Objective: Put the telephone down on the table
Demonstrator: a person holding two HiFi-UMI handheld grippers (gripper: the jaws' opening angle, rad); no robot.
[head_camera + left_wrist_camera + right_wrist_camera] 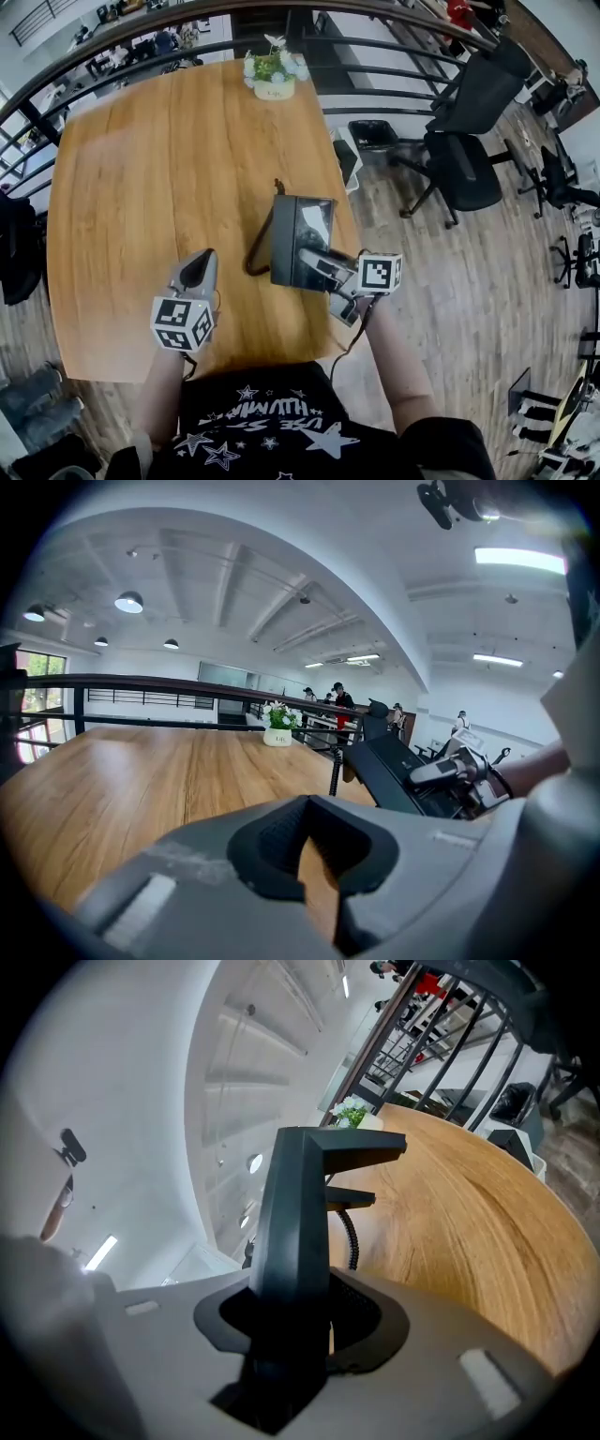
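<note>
Flowerpot [274,88] label too small to read. Right tongs [313,262] grasp the tilted telephone [298,232] at frame centre over the tabletop [159,169]. Left tongs [203,259], clenched empty, sit lower left, apart.

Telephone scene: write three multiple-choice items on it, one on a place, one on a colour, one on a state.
1. Where on the table does the pot stand?
A. at the far edge
B. at the near edge
C. in the middle

2. What colour is the telephone?
A. white
B. black
C. red

3. What is the right gripper holding?
A. nothing
B. the pot
C. the telephone

Answers:
1 A: the head view shows the pot by the railing, at the edge farthest from the person.
2 B: its body is black in all three views.
3 C: the right gripper view shows the jaws clamped on the telephone.
</note>
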